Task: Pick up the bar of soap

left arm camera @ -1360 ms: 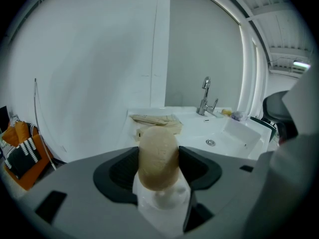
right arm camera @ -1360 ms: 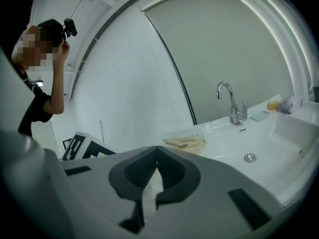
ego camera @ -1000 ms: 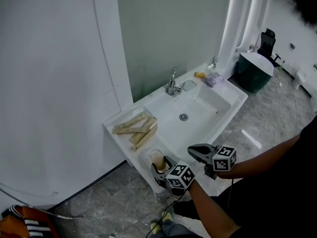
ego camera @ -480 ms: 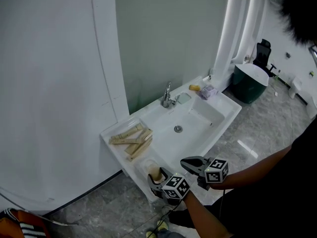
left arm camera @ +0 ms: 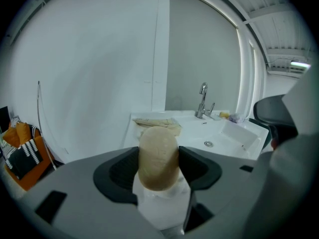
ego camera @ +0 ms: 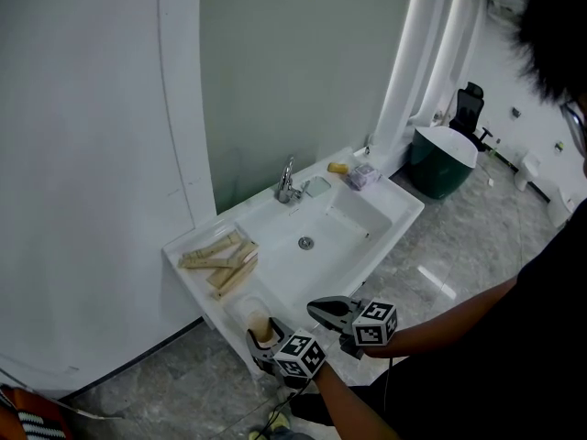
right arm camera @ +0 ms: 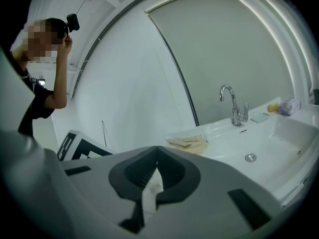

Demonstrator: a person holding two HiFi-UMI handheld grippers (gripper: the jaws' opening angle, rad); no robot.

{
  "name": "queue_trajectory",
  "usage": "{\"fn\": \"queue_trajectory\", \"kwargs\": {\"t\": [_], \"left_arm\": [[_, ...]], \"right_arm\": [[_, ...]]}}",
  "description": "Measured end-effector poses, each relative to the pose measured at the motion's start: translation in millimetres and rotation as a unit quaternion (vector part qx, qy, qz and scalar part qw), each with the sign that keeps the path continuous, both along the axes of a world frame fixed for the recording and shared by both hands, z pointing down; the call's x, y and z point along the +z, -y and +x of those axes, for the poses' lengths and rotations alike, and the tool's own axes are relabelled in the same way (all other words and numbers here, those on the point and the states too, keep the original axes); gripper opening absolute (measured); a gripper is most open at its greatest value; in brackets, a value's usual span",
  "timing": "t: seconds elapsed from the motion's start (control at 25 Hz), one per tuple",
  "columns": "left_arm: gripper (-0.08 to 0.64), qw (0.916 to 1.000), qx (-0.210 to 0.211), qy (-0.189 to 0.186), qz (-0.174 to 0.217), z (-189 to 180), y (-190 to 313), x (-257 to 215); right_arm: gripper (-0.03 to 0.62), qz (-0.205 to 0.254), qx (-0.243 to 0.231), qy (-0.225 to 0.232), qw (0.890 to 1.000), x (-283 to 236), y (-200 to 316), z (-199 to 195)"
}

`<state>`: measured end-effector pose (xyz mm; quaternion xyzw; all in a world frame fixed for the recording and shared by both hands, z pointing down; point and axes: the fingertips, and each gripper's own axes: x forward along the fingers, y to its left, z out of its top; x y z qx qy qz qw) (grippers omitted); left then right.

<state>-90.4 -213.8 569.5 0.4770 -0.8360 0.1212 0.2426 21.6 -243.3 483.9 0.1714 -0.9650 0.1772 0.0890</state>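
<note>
A beige oval bar of soap (left arm camera: 158, 151) stands upright between the jaws of my left gripper (left arm camera: 158, 169), which is shut on it, with white wrapping (left arm camera: 162, 203) bunched beneath. In the head view this soap (ego camera: 262, 329) is held just off the near left corner of the white washbasin (ego camera: 385, 216). My right gripper (right arm camera: 156, 152) is shut, with a strip of white wrapper (right arm camera: 149, 195) pinched between its jaws. It hovers over the basin's near edge, to the right of the left gripper (ego camera: 271, 342). A small yellow bar (ego camera: 337, 167) lies at the basin's back ledge.
A chrome tap (ego camera: 287, 182) and a soap dish (ego camera: 317, 187) stand behind the bowl, with a pale packet (ego camera: 360, 176) beside them. Flat wooden pieces (ego camera: 218, 257) lie on the left ledge. A dark green bin (ego camera: 442, 159) stands far right. A person (right arm camera: 44, 68) stands left.
In the head view the basin and both grippers have slid left and down as the camera moved. Both grips look unchanged.
</note>
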Motion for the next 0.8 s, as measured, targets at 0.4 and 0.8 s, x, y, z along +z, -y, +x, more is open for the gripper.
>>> {"fn": "queue_trajectory", "kwargs": {"t": [0.4, 0.8], "left_arm": [[0.268, 1.0, 0.0, 0.003, 0.004, 4, -14, -6], [0.268, 0.9999, -0.006, 0.009, 0.005, 8, -33, -13]], "right_arm": [[0.005, 0.006, 0.003, -0.003, 1.0, 0, -4, 3], [0.005, 0.015, -0.002, 0.005, 1.0, -10, -13, 0]]}}
